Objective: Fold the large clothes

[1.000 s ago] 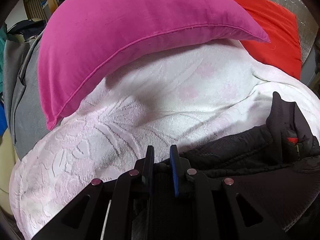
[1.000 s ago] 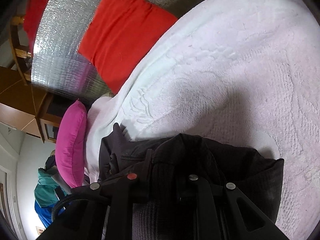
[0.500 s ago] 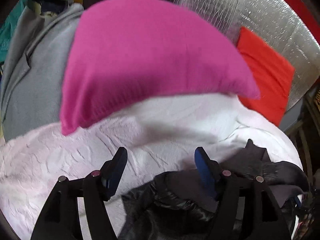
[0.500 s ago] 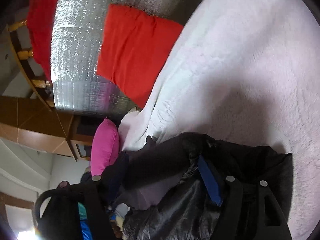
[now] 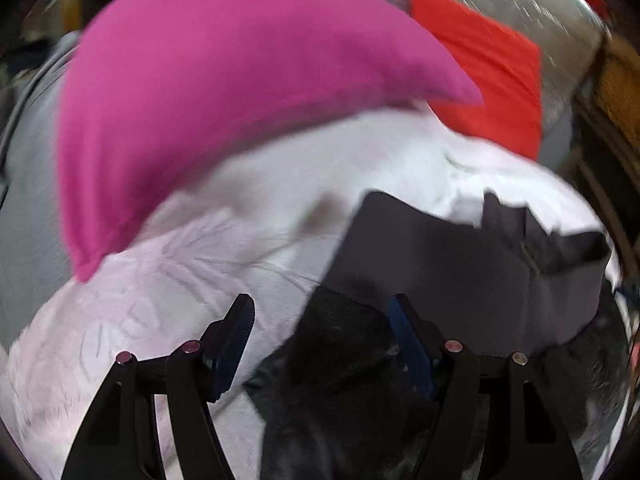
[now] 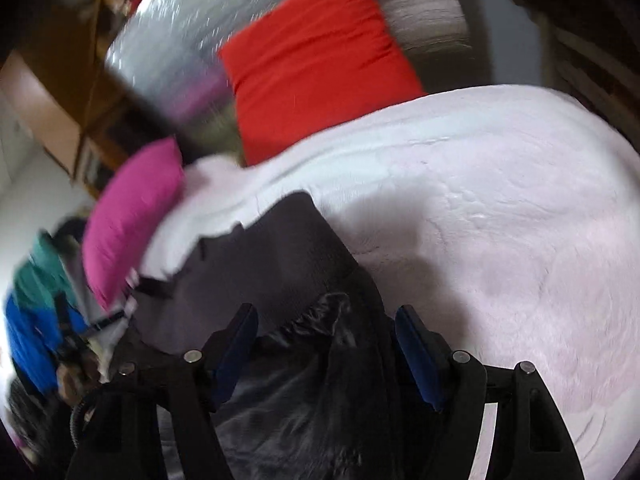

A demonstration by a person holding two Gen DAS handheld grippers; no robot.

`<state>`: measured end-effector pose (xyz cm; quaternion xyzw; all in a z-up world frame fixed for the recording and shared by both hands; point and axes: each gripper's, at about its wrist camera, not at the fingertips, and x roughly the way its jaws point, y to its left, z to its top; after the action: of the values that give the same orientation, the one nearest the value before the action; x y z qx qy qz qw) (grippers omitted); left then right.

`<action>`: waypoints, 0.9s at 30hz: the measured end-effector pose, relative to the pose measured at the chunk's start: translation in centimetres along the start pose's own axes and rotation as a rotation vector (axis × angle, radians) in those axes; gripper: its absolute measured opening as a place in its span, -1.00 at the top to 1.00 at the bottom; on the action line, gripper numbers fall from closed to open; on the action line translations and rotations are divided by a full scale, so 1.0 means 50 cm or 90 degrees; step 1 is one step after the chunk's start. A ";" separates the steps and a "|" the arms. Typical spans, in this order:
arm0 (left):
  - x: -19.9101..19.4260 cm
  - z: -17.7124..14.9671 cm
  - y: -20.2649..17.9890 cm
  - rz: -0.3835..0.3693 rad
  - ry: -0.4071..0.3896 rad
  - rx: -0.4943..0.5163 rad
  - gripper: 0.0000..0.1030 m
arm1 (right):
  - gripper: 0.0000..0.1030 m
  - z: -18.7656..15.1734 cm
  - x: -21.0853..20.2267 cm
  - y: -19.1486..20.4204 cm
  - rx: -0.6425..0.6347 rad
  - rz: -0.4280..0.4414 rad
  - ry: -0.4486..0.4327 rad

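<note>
A dark grey-black jacket lies on a pale pink bedspread, its shiny black lining showing near me. My left gripper is open, its jaws wide apart above the jacket's left edge, holding nothing. In the right wrist view the jacket lies flat with the lining bunched at its near end. My right gripper is open over that bunched lining, empty. Both views are motion-blurred.
A magenta pillow and a red pillow lie at the head of the bed against a silver quilted panel. Grey cloth lies left of the bed. Blue and teal clothes hang beyond the jacket. Bedspread stretches right.
Both grippers were shut on the jacket a second ago and have since opened and let it go. Both have lifted and pulled back; the jacket now lies flatter on the bed.
</note>
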<state>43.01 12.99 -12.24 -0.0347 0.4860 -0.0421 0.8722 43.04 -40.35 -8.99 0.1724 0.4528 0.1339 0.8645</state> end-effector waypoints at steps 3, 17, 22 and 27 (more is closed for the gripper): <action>0.026 0.008 -0.025 -0.001 0.013 0.017 -0.37 | -0.45 0.021 0.024 0.000 -0.024 -0.018 0.007; 0.039 0.029 -0.066 0.105 -0.024 0.057 0.60 | 0.67 0.049 0.026 0.052 -0.105 -0.116 -0.014; 0.035 0.043 -0.073 0.131 -0.053 0.057 0.60 | 0.68 0.065 -0.015 0.034 -0.082 -0.159 -0.078; 0.116 0.035 -0.083 0.170 -0.003 0.054 0.60 | 0.72 0.049 0.052 -0.004 -0.059 -0.213 -0.040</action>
<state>47.36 8.28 -15.79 0.0670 0.4822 0.0542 0.8718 46.54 -39.96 -9.70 0.0586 0.4410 0.0034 0.8956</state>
